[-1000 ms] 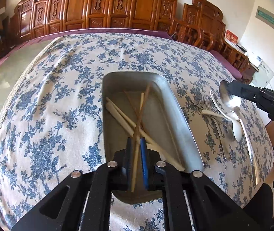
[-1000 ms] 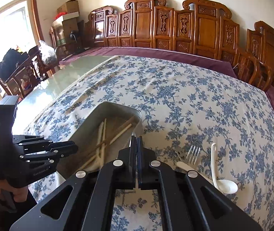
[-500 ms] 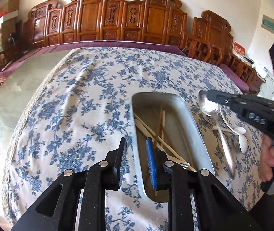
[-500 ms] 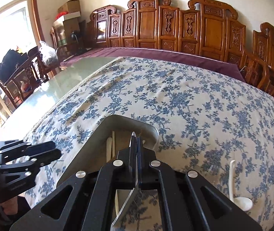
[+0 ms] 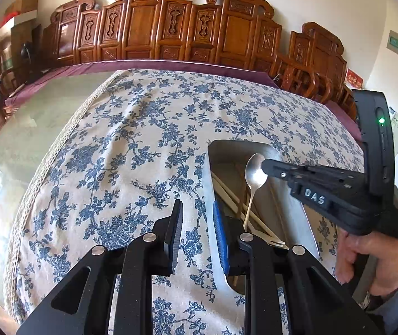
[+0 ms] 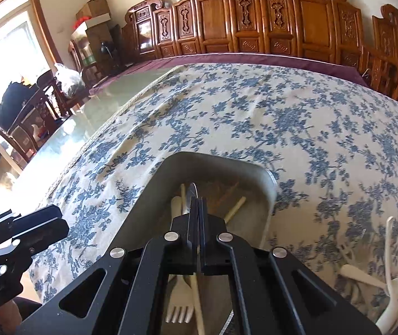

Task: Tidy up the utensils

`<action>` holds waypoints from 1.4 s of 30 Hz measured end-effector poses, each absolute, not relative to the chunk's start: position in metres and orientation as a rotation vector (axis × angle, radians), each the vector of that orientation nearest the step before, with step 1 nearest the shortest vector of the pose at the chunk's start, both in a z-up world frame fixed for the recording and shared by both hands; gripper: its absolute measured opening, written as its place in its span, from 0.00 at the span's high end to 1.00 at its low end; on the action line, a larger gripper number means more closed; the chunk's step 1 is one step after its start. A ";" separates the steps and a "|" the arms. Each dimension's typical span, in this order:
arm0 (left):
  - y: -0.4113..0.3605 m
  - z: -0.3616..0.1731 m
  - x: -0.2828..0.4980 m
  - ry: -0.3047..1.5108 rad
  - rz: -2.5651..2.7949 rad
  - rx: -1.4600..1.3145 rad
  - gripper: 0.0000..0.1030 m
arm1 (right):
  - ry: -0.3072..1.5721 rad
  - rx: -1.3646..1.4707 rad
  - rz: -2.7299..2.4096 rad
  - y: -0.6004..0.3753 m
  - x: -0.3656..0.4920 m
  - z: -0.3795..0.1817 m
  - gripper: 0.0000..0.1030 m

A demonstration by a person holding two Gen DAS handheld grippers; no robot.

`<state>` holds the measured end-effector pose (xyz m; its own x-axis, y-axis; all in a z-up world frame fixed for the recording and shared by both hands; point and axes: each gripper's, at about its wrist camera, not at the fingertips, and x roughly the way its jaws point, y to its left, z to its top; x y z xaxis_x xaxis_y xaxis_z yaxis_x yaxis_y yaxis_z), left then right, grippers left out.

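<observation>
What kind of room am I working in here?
Most likely a home dining room: a large table under a floral cloth, carved wooden chairs lined along the wall, and a metal tray of chopsticks and cutlery. Boxes are stacked in a corner by a window.

left gripper [image 5: 197,231] fingers parted; right gripper [image 6: 198,209] fingers closed.

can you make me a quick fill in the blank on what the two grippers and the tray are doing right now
1. The right gripper is shut on a shiny metal ____ over the tray.
2. The left gripper has its fingers ____ and holds nothing.
3. The rectangular metal tray sits on a tablecloth with a ____ floral print.
4. Outside the tray lies a white plastic spoon, on its ____ side in the right wrist view.

Missing words: spoon; open; blue; right
</observation>
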<state>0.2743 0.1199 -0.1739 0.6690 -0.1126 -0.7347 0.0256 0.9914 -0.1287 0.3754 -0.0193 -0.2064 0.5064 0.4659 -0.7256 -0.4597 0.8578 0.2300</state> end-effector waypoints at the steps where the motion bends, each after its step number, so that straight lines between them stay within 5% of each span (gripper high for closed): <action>1: 0.120 -0.174 0.274 0.834 -0.078 -0.110 0.80 | 0.878 0.000 0.562 -0.017 0.375 -0.207 0.99; 18: 0.108 -0.175 0.273 0.834 -0.100 -0.089 0.79 | 0.867 -0.034 0.608 -0.028 0.366 -0.201 0.95; 28: 0.074 -0.173 0.273 0.825 -0.158 -0.061 0.61 | 0.818 -0.048 0.533 -0.110 0.344 -0.179 0.95; 39: 0.021 -0.173 0.275 0.827 -0.246 -0.030 0.59 | 0.831 -0.055 0.372 -0.208 0.333 -0.182 0.89; 41: 0.011 -0.174 0.276 0.829 -0.265 -0.021 0.49 | 0.841 -0.060 0.347 -0.223 0.331 -0.186 0.89; 42: 0.005 -0.174 0.276 0.821 -0.272 -0.014 0.32 | 0.846 -0.062 0.336 -0.230 0.331 -0.188 0.89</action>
